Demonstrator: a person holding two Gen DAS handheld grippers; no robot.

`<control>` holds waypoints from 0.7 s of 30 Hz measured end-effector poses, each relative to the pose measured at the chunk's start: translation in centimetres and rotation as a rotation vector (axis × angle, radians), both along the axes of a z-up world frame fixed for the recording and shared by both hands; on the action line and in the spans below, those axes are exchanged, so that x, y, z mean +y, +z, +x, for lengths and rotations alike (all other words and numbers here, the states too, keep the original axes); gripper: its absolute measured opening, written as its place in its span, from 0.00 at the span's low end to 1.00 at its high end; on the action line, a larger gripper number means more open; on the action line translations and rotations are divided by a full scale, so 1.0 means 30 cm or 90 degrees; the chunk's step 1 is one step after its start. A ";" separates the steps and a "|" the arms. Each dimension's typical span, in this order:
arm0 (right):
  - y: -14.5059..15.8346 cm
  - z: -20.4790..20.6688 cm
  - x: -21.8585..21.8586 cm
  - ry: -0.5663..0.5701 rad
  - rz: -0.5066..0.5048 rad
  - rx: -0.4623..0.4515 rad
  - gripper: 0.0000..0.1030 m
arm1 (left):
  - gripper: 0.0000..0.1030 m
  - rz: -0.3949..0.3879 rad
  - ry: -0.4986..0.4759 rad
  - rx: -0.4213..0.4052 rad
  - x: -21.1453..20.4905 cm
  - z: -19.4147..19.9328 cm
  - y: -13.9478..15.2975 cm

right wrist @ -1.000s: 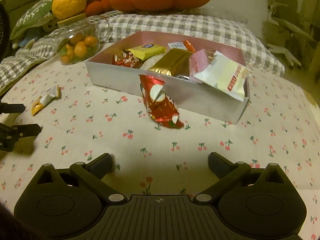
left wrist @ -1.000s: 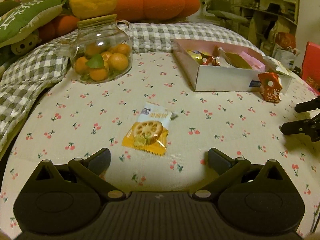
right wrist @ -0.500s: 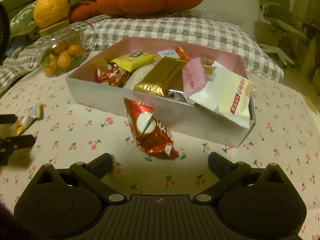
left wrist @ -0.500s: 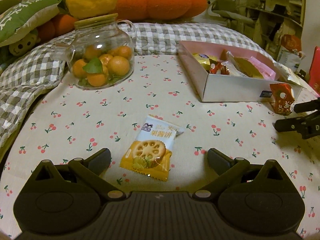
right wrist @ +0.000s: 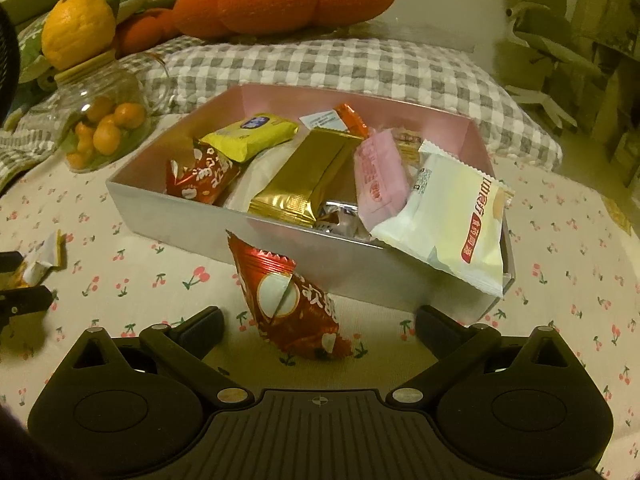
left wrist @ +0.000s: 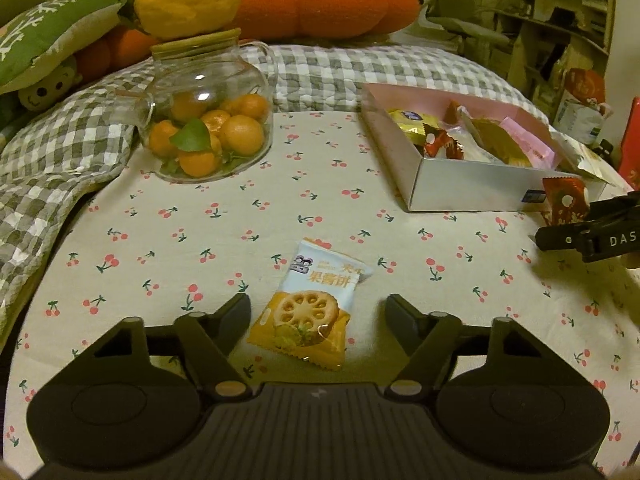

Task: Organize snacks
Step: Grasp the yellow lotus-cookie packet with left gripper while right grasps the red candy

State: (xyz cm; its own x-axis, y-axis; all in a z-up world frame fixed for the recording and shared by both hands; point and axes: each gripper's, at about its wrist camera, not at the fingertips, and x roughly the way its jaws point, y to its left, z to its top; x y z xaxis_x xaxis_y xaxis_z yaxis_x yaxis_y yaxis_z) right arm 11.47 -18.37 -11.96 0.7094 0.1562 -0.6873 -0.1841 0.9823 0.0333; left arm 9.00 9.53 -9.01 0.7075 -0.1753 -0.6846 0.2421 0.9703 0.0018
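Snacks mostly sit in the pink box [right wrist: 476, 136] already, so we're nearly done. We've got the left gripper [left wrist: 318, 312] spread wide around the biscuit packet [left wrist: 306, 308], the right gripper [right wrist: 318, 322] wide around the red packet [right wrist: 288, 296], neither grabbed yet.

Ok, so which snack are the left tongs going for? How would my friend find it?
Start at the cherry-print tablecloth, well in front of the glass jar of oranges. One biscuit packet lies flat there by itself between the open left tongs. It is pale blue on top and orange below, with a round holey cracker pictured, unlike the red packet leaning on the box.
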 end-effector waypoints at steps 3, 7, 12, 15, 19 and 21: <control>0.005 0.001 -0.006 -0.004 0.004 0.002 0.97 | 0.57 -0.002 0.009 0.002 0.006 0.000 0.005; 0.012 0.001 -0.012 -0.011 0.009 0.005 0.91 | 0.47 -0.002 0.025 0.007 0.012 0.001 0.013; 0.021 -0.006 -0.005 -0.001 0.010 0.008 0.74 | 0.43 -0.005 0.039 0.012 0.011 -0.001 0.021; 0.030 -0.011 0.002 0.010 0.016 0.006 0.57 | 0.40 -0.009 0.040 0.015 0.008 -0.001 0.024; 0.042 -0.011 0.008 0.018 0.027 0.007 0.38 | 0.37 -0.018 0.037 0.019 0.001 -0.002 0.031; 0.045 -0.012 0.010 0.019 0.026 0.007 0.37 | 0.35 -0.020 0.035 0.023 -0.005 0.000 0.034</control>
State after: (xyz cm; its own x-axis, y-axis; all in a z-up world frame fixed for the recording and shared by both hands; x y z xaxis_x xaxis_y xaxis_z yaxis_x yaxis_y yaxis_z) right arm 11.13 -18.06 -10.62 0.6968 0.2054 -0.6872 -0.2123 0.9743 0.0759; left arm 9.01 9.37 -7.98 0.6921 -0.1580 -0.7043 0.1871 0.9817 -0.0363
